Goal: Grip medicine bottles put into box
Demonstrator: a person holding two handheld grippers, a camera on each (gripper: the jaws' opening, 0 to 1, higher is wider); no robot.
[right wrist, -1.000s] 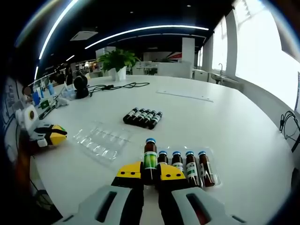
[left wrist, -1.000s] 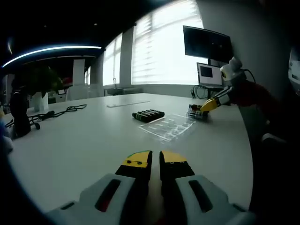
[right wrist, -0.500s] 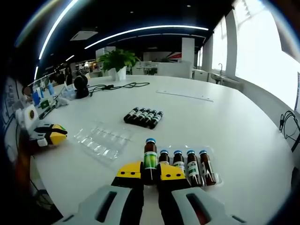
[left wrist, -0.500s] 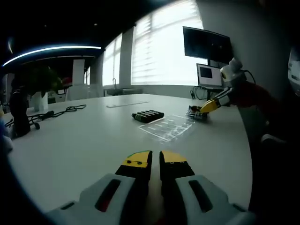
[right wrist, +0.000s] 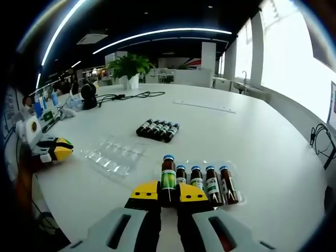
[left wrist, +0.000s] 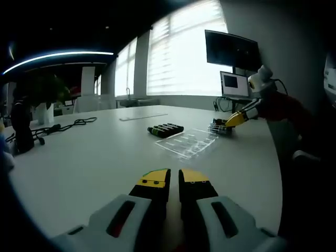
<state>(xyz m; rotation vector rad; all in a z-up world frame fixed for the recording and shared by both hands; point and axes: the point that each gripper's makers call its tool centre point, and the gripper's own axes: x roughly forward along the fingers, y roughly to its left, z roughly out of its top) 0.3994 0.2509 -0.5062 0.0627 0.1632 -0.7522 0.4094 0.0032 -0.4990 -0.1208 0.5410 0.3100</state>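
Bottle held at the tray, left gripper idle

On the white table (right wrist: 273, 157) we counted two clear trays (right wrist: 114, 156), five loose bottles (right wrist: 157, 129) and four in the near tray (right wrist: 206, 182); our right gripper (right wrist: 168, 193) clamped a small, probably glass, slippery bottle (right wrist: 168, 176) at mid-body; our left gripper (left wrist: 174, 181) sat closed, empty.

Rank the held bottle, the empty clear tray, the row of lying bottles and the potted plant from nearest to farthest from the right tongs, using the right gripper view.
1. Held bottle, between the right tongs.
2. Empty clear tray, ahead to the left.
3. Row of lying bottles, beyond the tray, near centre.
4. Potted plant, at the table's far edge.
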